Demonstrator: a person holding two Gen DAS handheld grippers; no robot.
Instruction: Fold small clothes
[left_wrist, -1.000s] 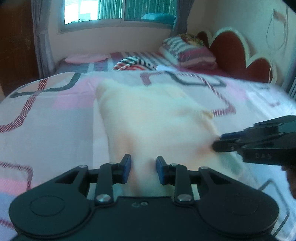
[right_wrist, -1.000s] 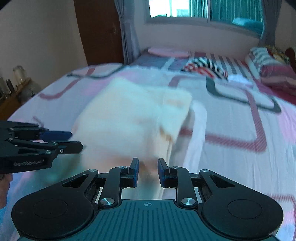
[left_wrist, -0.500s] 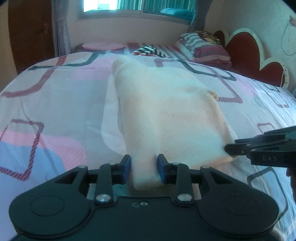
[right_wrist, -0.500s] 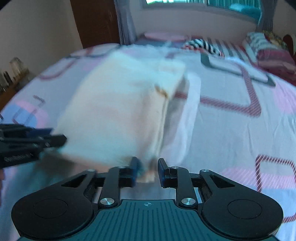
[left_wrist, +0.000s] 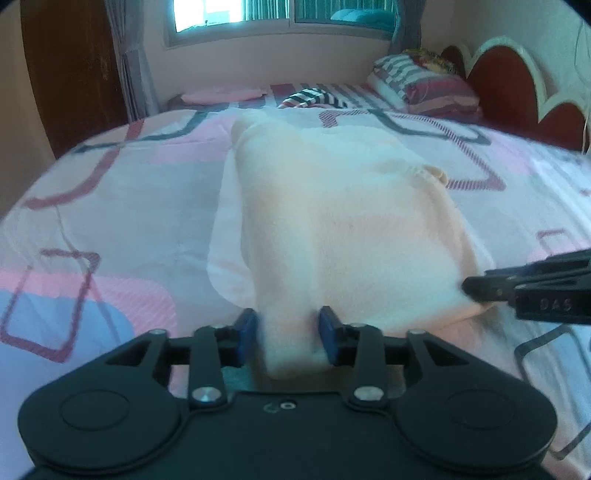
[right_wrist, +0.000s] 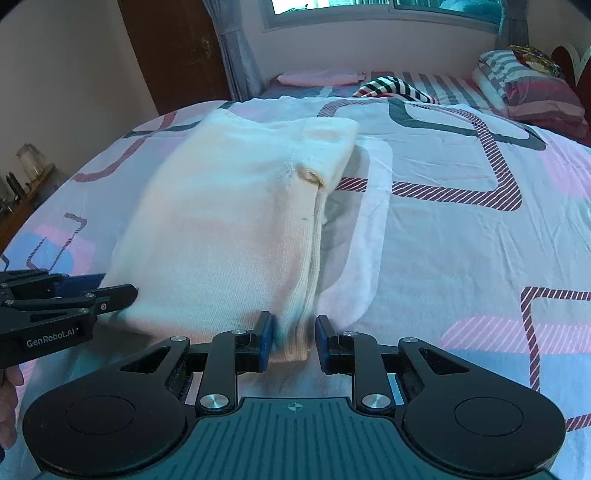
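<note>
Bedroom setup, patterned pink-and-white bed sheet (left_wrist: 110, 221) filling most of both views. Sitting right in the middle of it: one folded cream garment (left_wrist: 351, 229), a fat rectangular bundle, long axis running from 6 o'clock toward 12. Seam knot poking out on its side at about 2 o'clock in the left wrist view. Peeking out underneath along both long edges: one thin white cloth (right_wrist: 369, 221), flat on the sheet.

Two grippers, both low and roughly level at the near end of the bundle. Left gripper (left_wrist: 288, 334) on the near left corner, blue pads a modest way apart with the cloth packed between them and touching both, so pinching it. Right gripper (right_wrist: 291, 339) at the near right corner, pointing toward 12; cloth edge against its left pad, but a sliver of sheet showing before the right pad, so parted and not clamping. Each one also showing up side-on in the other's camera, at 3 and 9 o'clock, tips at the bundle's near edge.

Further out toward 12: one black-white-red striped piece (left_wrist: 314, 99), one pink item (left_wrist: 221, 96), one striped pillow (left_wrist: 424, 88) at 1 o'clock, red scalloped headboard (left_wrist: 517, 92) at 2, window (left_wrist: 258, 14) up top, brown door (right_wrist: 177, 48) at 11.
</note>
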